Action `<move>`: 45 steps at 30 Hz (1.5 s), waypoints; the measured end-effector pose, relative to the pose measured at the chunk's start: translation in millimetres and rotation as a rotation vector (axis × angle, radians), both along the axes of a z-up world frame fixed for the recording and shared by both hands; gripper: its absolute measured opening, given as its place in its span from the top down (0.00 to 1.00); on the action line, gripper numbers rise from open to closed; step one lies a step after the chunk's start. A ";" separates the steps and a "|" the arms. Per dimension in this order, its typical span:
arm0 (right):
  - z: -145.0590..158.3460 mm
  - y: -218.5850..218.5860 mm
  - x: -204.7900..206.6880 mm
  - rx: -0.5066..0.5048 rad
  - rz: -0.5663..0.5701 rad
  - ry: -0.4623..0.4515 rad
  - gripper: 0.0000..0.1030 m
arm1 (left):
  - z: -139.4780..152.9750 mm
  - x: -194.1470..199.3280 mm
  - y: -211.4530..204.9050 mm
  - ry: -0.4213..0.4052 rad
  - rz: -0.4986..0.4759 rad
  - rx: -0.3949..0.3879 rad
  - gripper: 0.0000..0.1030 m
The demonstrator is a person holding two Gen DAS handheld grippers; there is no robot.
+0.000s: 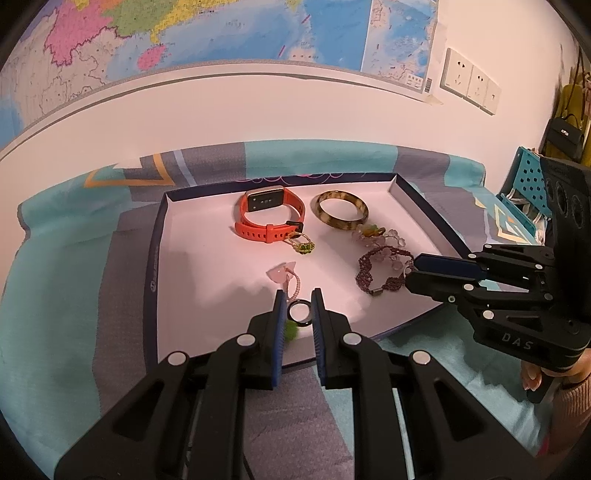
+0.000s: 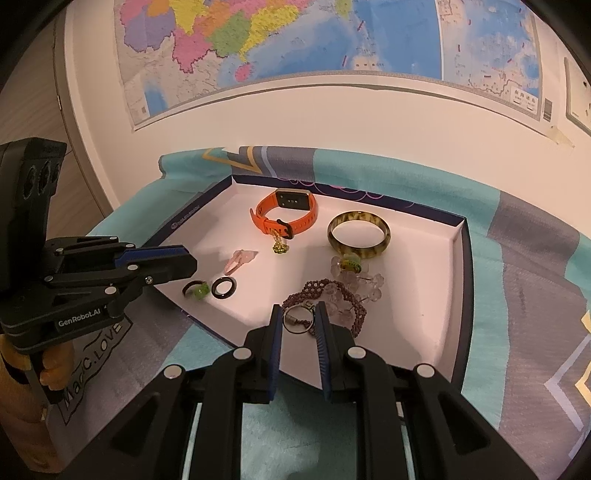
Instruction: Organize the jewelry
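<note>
A shallow white tray (image 1: 192, 236) (image 2: 424, 291) on a patterned cloth holds an orange watch (image 1: 271, 218) (image 2: 286, 212), a mottled bangle (image 1: 340, 209) (image 2: 358, 232), a green charm (image 1: 303, 245) (image 2: 279, 248), a pink pendant (image 1: 282, 273) (image 2: 240, 258), clear beads (image 2: 354, 280), a maroon bead bracelet (image 1: 384, 271) (image 2: 328, 295), a black ring (image 1: 300, 312) (image 2: 224, 288) and a green-stone ring (image 1: 291, 329) (image 2: 195, 290). My left gripper (image 1: 299, 299) (image 2: 192, 264) is open, its fingers either side of the black ring. My right gripper (image 2: 298, 314) (image 1: 410, 269) is open over the bracelet's clasp.
The tray's dark rim (image 1: 157, 258) (image 2: 467, 258) stands up around the jewelry. A wall with a map (image 1: 221, 29) is close behind. A teal perforated basket (image 1: 528, 184) sits at the right. Cloth lies around the tray.
</note>
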State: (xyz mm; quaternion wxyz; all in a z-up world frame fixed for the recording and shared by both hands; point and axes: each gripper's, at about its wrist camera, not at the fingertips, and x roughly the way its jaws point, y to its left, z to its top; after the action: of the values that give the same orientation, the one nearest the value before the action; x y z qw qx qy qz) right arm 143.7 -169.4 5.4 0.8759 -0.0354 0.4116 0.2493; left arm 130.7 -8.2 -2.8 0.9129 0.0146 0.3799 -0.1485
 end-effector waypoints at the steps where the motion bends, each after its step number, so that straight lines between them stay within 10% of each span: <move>1: -1.0 0.5 0.6 -0.001 0.001 0.002 0.85 | -0.8 0.7 -0.2 0.003 -0.001 -0.001 0.86; 14: -13.2 2.1 11.4 -0.011 -0.017 0.042 0.84 | -12.1 7.0 -2.1 0.036 0.007 0.002 0.86; 25: 0.4 -2.9 -3.5 0.008 -0.043 -0.003 0.61 | -4.2 -13.6 3.9 -0.007 0.031 -0.004 0.33; 30: 12.1 -7.3 -25.7 0.001 -0.065 -0.054 0.27 | 6.2 -35.7 8.4 -0.063 0.053 -0.007 0.05; 35: 13.6 -11.6 -47.7 0.002 -0.104 -0.068 0.07 | 10.1 -58.5 11.5 -0.091 0.087 0.004 0.05; 45: 16.6 -3.6 -83.9 -0.016 -0.130 -0.094 0.06 | 12.4 -87.5 17.5 -0.091 0.162 0.009 0.05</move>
State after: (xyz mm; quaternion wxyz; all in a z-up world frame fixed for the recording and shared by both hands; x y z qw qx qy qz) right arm 59.9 -173.0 22.0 0.9083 -0.0273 0.3733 0.1868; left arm 43.2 9.3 9.6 0.9382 -0.0055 0.3386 -0.0718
